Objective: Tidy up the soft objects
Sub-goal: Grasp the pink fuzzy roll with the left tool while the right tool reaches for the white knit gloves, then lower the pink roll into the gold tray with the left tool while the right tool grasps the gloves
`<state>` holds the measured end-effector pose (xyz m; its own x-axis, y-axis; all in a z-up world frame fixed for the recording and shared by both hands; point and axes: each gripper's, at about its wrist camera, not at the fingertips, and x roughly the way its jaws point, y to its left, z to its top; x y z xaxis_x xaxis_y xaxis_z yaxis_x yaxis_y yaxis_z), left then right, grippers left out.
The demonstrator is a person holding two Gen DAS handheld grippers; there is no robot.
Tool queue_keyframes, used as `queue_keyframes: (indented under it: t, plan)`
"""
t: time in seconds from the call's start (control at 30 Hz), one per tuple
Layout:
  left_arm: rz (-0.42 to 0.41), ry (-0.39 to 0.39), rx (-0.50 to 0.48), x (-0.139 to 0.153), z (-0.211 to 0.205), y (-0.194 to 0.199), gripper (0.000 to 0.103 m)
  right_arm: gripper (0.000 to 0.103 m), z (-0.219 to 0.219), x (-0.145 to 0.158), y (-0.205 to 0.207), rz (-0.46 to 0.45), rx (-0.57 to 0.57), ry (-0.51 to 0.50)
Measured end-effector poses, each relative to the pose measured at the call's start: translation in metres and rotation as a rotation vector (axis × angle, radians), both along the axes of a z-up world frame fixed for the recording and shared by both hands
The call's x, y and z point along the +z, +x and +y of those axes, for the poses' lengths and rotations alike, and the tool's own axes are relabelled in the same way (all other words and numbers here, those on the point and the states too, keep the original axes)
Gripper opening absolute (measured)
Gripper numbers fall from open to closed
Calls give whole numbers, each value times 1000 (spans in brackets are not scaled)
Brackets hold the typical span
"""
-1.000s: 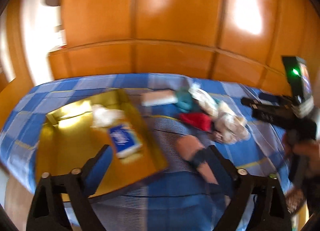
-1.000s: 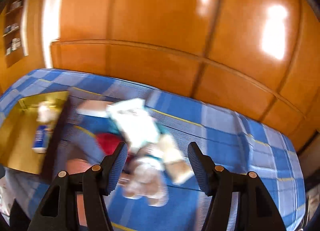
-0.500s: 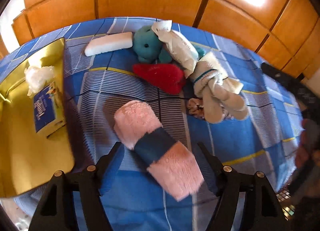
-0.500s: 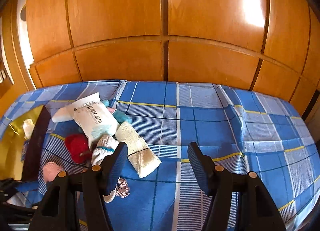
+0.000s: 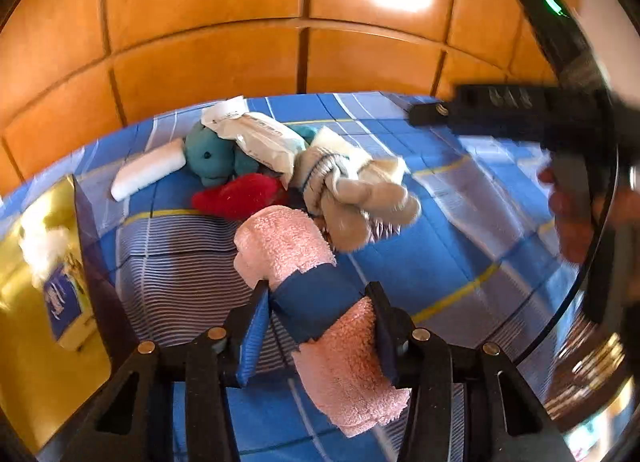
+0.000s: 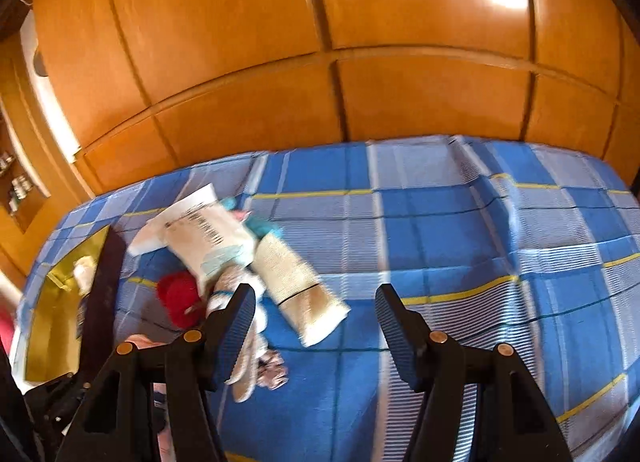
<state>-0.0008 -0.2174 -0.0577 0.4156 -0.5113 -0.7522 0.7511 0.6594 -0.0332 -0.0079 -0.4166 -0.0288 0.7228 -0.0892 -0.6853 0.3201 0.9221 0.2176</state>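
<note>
Towel (image 5: 316,294), pink with a dark band, sits clamped at its middle between the left gripper (image 5: 318,314) jaws, low over the blue bedspread (image 5: 440,246). Beside it the gold tray (image 5: 36,374) holds only a blue packet (image 5: 60,302) and a white wad. Farther off, the pile (image 5: 280,174) of socks, toys and packets waits unsorted. The right gripper (image 6: 316,326) hangs wide and empty.

- left wrist view: low, close over the blue checked bedspread (image 5: 432,262), facing the wooden panelling (image 5: 248,62).
- right wrist view: higher, further back, same facing.
- shared: the pile of soft things (image 5: 280,166) (image 6: 232,262), gold tray (image 5: 36,382) (image 6: 48,326).
</note>
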Motion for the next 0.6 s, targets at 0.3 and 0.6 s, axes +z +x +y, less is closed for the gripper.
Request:
queue_keyframes:
  t: [0.3, 0.6]
  plan:
    - [108, -1, 18, -23, 4, 12, 52, 63, 32, -21, 33, 115, 168, 81]
    - [168, -51, 31, -27, 14, 13, 48, 46, 48, -62, 85, 241, 223, 38]
